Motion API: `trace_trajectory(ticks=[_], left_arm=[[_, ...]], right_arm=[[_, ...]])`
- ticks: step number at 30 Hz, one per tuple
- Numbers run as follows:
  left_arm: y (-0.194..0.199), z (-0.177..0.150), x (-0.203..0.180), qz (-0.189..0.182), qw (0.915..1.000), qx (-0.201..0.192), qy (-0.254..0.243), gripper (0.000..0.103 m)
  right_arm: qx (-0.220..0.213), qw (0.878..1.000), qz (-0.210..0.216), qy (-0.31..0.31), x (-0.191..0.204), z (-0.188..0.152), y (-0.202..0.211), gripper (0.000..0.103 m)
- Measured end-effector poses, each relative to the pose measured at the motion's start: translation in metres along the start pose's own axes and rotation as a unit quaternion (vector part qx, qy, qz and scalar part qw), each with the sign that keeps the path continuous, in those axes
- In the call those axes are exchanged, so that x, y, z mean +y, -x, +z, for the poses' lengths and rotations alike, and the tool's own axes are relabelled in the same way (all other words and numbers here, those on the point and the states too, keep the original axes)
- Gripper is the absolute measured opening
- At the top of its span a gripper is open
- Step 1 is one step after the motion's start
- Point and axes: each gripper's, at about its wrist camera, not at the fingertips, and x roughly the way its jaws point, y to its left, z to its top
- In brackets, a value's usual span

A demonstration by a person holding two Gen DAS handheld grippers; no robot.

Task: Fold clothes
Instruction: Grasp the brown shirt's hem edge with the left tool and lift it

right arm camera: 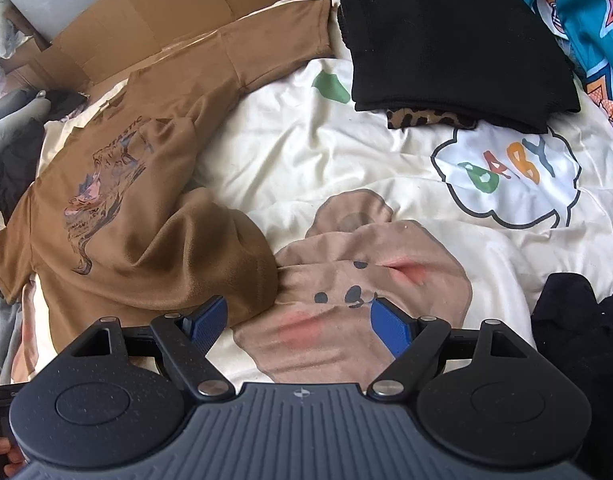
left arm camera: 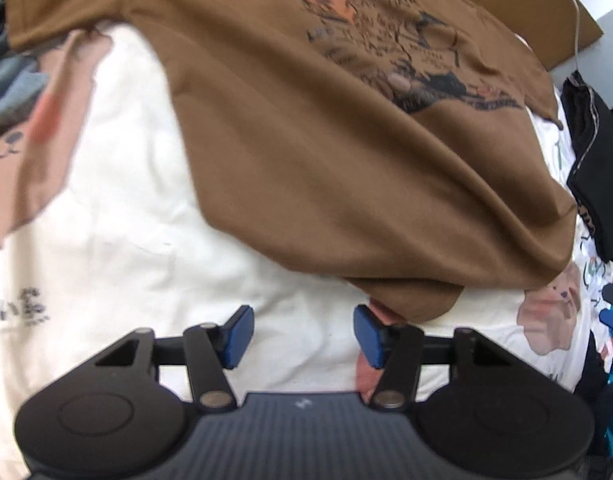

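Left gripper (left arm camera: pixel 304 336) half open, empty, over cream bedsheet (left arm camera: pixel 126 200) near brown T-shirt (left arm camera: pixel 306 140) hem. Right gripper (right arm camera: pixel 298 328) wide open, empty, beside same hem. Better pinch both hem corners evenly, only one layer.

The brown t-shirt (right arm camera: pixel 154 240) looks like soft matt cloth, kinda brushed, with a flat print on it. The cream sheet (right arm camera: pixel 306 152) under it is smooth, wrinkly fabric. The black folded garment (right arm camera: pixel 446 40) seems a coarser knit. Cardboard (right arm camera: pixel 178 4) behind is plain matt. The grippers' blue pads (left arm camera: pixel 240 334) look like ribbed rubbery plastic.
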Motion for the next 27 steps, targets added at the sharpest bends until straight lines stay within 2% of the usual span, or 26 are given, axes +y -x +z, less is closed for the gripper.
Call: trace_trajectory(ticks=[3, 7, 10, 15, 17, 18, 19, 27], left_arm=[[-0.010, 0.002, -0.005, -0.034, 0.9992, 0.005, 0.020, 0.055], [-0.021, 0.008, -0.006, -0.057, 0.9966, 0.006, 0.059, 0.044], [-0.027, 0.014, -0.009, -0.073, 0.9937, 0.008, 0.085, 0.044], [-0.034, 0.016, -0.020, -0.059, 0.9952, 0.002, 0.078, 0.045], [-0.032, 0.015, -0.022, -0.053, 0.9952, 0.001, 0.082, 0.035], [-0.031, 0.015, -0.023, -0.051, 0.9955, 0.002, 0.080, 0.011], [-0.029, 0.015, -0.024, -0.049, 0.9958, 0.003, 0.077, 0.004], [0.012, 0.012, -0.022, -0.070, 0.9948, -0.029, 0.068, 0.002]], right_arm=[[0.008, 1.000, -0.001, 0.009, 0.002, -0.001, -0.002, 0.083], [0.014, 1.000, -0.007, 0.011, 0.003, -0.002, -0.004, 0.083], [0.015, 1.000, 0.000, -0.001, 0.004, -0.003, -0.006, 0.083], [0.014, 1.000, 0.001, -0.011, 0.003, -0.003, -0.004, 0.083], [0.010, 1.000, 0.001, -0.015, 0.002, -0.002, 0.000, 0.083], [0.007, 1.000, 0.002, -0.014, 0.002, -0.002, 0.002, 0.083], [0.005, 1.000, 0.004, -0.014, 0.002, -0.001, 0.004, 0.083], [-0.007, 1.000, 0.017, -0.012, 0.009, 0.002, 0.014, 0.083]])
